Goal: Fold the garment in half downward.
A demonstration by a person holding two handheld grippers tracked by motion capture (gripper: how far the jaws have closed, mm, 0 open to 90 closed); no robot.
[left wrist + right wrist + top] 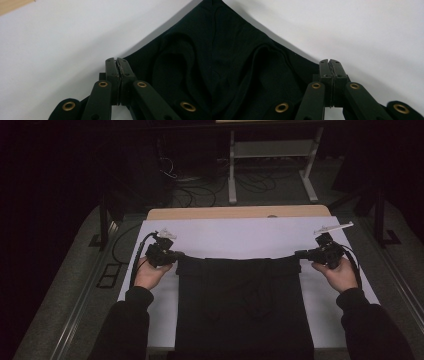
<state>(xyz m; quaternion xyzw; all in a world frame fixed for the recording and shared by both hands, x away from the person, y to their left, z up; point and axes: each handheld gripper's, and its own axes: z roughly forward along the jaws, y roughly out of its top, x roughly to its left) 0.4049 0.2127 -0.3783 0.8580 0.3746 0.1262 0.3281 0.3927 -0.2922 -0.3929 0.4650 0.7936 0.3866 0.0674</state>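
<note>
black garment [242,305] lies flat mid-worktop, hanging off the near edge; left gripper [176,255] and right gripper [299,253] each clamped tight on, seemingly, its far corners

The table [235,213] has a pale wood top, bare along its far edge. A white sheet [240,237] covers the rest. A black garment [242,305] lies flat on the sheet and hangs over the near edge.
</note>
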